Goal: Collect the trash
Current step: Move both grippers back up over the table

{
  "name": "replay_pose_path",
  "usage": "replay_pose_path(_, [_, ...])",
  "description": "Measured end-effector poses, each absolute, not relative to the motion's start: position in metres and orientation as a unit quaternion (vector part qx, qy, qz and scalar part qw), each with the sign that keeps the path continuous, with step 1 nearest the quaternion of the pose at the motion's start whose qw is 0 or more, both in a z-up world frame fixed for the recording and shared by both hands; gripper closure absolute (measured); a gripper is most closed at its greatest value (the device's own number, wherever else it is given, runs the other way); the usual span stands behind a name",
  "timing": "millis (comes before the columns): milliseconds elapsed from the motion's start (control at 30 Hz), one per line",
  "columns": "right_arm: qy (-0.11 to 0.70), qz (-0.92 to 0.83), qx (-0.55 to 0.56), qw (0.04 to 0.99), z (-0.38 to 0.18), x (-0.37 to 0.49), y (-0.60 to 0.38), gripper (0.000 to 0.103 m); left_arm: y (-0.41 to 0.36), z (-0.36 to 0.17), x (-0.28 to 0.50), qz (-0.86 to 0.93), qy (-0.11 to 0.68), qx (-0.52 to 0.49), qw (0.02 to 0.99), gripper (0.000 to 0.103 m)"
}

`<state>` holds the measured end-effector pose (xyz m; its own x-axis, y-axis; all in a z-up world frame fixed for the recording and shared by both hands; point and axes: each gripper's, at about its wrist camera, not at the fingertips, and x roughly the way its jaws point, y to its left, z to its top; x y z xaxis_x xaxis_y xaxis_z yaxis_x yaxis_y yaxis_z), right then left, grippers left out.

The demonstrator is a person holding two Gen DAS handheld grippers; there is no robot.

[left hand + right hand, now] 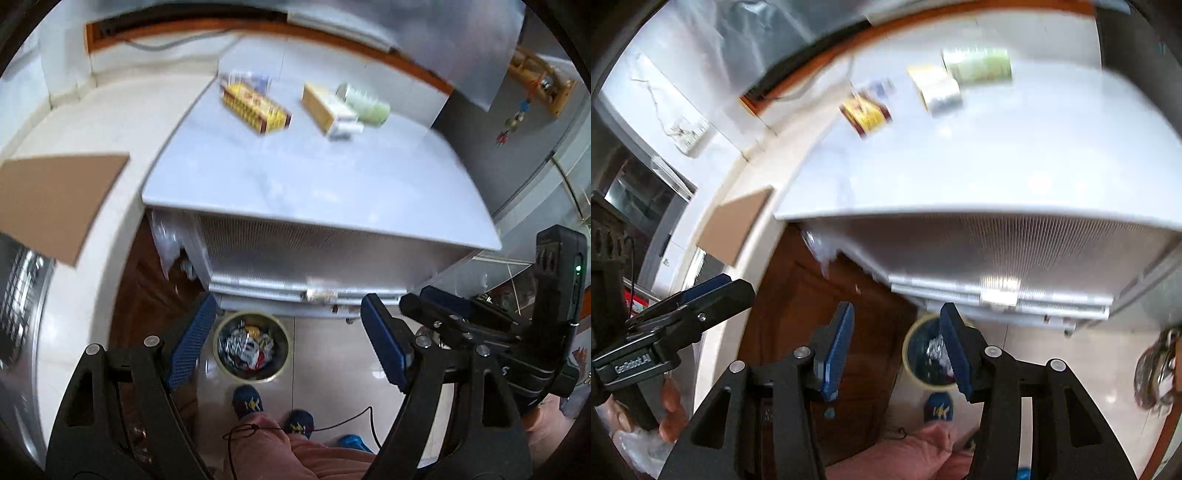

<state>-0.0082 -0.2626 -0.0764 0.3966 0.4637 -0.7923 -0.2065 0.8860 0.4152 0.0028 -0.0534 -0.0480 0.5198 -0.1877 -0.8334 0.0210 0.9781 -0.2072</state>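
Both views are blurred; detail on the packaging is not legible.

Left gripper (284,343): fingers stand wide apart, blue pads facing each other, nothing between them; it points steeply down over the front edge of a white table (295,177). Right gripper (897,354): fingers part-way apart, narrower than the left, nothing gripped; no pad touches anything. In the left view the right gripper appears at the right edge; in the right view the left gripper appears at the left edge, held by a hand (670,410).

Trash on the table top, toward its far side: a yellow box (256,107) with red trim, lying flat; a tan and white box (330,110) to its right, apart from it; a pale green can (364,101) on its side, touching or just behind the tan and white box, contact not certain. A further small item lies behind the yellow box; too blurred to identify.

A round bin (252,347) stands on the tiled floor below the table's front edge, beside a brown wooden door (812,314); it already holds crumpled wrappers, silver, red and white. The person's blue slippers (247,400) stand just in front of the bin; pink trouser legs show at the bottom edge.

A piece of brown cardboard (59,199) lies on a white surface to the left of the table.
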Motion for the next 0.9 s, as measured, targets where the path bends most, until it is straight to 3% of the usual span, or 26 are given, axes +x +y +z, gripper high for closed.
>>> replay_pose_path(367, [0.439,0.162,0.125,0.875,0.009,0.037,-0.269,0.048,-0.028,-0.004,0.065,-0.089,0.451,-0.079,0.885,0.024])
replay_pose_path(900, [0.397,0.11,0.101,0.906,0.038,0.128,-0.278,0.048,-0.051,0.015,0.173,-0.121,0.443,-0.068,0.886,0.024])
